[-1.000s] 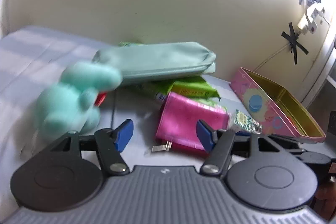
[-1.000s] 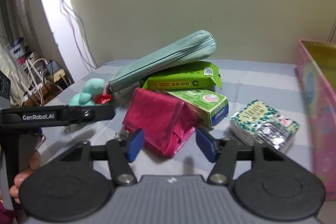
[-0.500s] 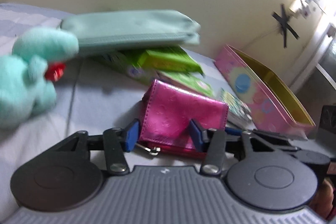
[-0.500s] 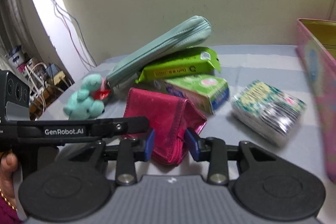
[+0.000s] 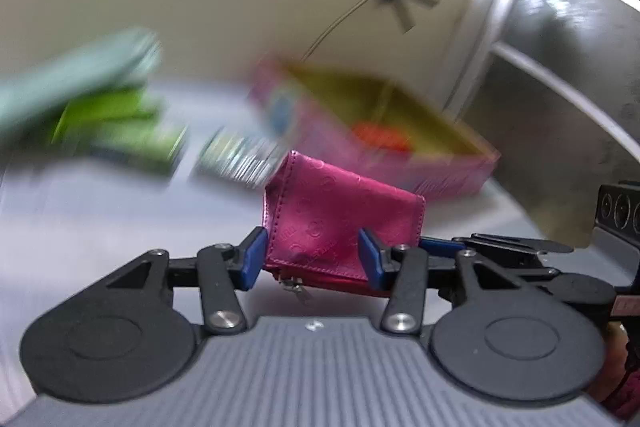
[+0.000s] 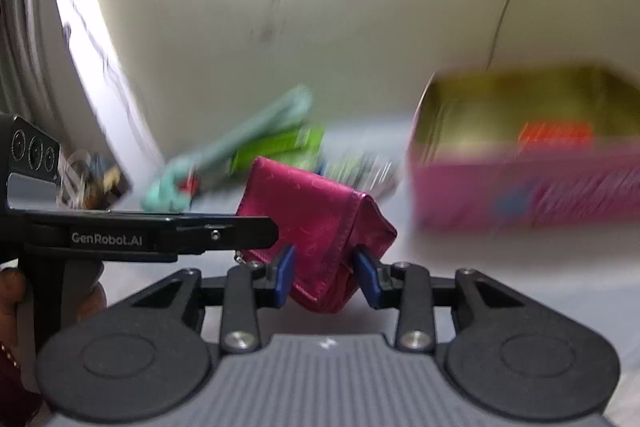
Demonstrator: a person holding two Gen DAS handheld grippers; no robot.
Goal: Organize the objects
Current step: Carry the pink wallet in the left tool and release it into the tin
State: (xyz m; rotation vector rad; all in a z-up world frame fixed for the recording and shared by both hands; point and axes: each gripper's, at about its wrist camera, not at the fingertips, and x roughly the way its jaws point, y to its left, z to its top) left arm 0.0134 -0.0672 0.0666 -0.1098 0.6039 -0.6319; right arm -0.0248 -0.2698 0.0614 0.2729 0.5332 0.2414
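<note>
Both grippers are clamped on the pink wallet (image 5: 342,217), held up off the grey-sheeted bed (image 5: 100,223): the left gripper (image 5: 312,259) pinches its near edge between blue pads, and the right gripper (image 6: 326,275) squeezes the folded lower corner. Just behind the wallet, toward the bed's right side, sits the open pink tin (image 5: 400,163) with something orange-red inside (image 5: 382,137), too blurred to name. Off toward the left rear lie a teal pouch (image 6: 256,131) over green packets (image 5: 116,123), with a teal plush toy (image 6: 164,193) smeared by motion beside them.
</note>
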